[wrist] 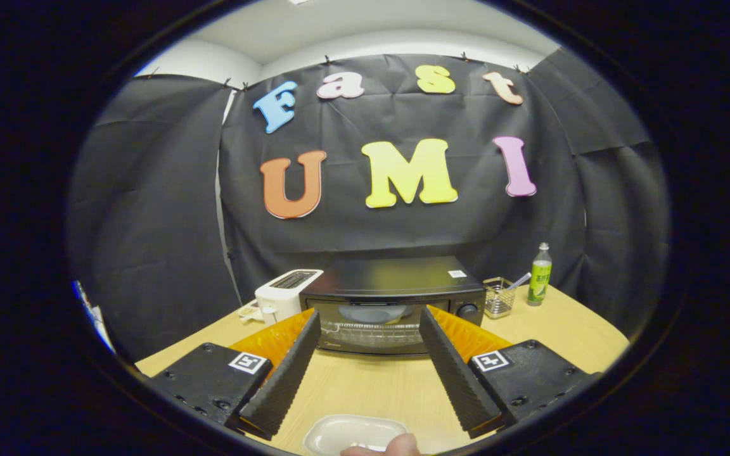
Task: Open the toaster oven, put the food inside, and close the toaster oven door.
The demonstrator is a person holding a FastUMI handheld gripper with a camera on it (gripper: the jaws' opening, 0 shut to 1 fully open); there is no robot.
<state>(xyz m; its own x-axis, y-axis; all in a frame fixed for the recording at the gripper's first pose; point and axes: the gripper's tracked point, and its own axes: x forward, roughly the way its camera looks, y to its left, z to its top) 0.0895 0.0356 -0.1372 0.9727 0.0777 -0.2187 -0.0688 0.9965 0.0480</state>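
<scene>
A black toaster oven [397,303] stands on the wooden table [555,329] beyond my fingers, its glass door shut and a round knob [466,310] at its right. My gripper [370,323] is open, fingers spread wide with bare table between them, their tips framing the oven door. Close below, between the finger bases, lies a white dish [349,432]; a person's fingertip [387,447] touches its near rim. What the dish holds I cannot tell.
A white pop-up toaster [286,291] sits left of the oven. To its right stand a small wire basket [499,296] with a utensil and a green bottle [539,274]. Black cloth walls close in behind the table.
</scene>
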